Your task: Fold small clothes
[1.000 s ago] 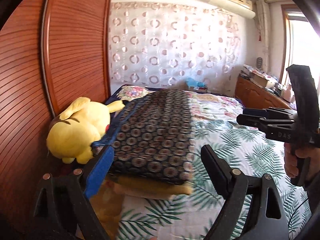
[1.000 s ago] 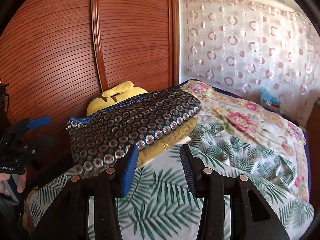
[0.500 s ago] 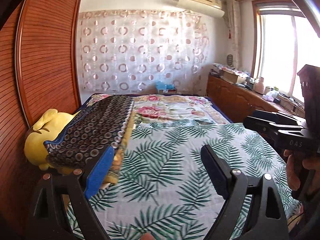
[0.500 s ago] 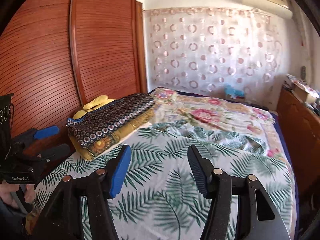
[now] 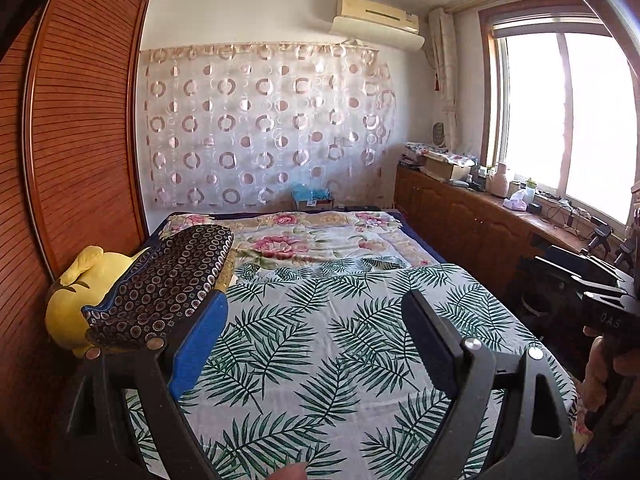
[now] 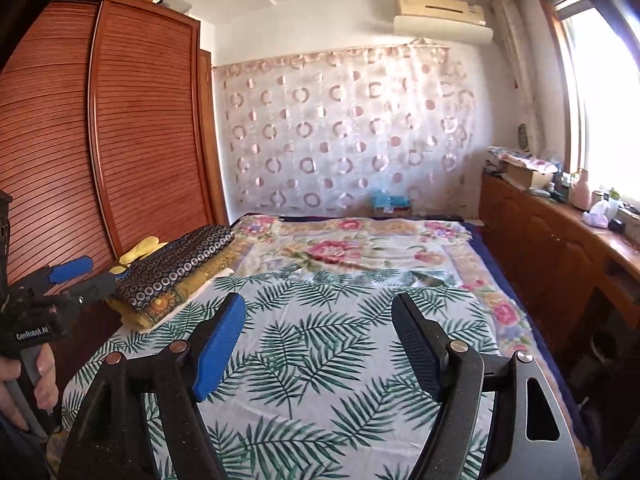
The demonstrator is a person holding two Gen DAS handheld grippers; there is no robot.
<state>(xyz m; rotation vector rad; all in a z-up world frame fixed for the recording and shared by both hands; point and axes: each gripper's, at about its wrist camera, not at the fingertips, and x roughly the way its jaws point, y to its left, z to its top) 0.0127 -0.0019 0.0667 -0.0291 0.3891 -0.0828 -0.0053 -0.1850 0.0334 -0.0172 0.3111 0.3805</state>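
Both wrist cameras look from the bed's (image 5: 320, 360) foot, slightly downward, toward the curtained wall (image 6: 340, 132) at 12 o'clock, sharing the bed, the wardrobe (image 5: 80, 140) at 9 and the window (image 5: 568, 120) at 3 o'clock.

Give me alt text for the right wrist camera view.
An empty right claw, its jaws opening, hangs above a palm-leaf bedsheet. A folded dark circle-patterned garment tops a stack at the bed's left edge beside a slatted wooden wardrobe.
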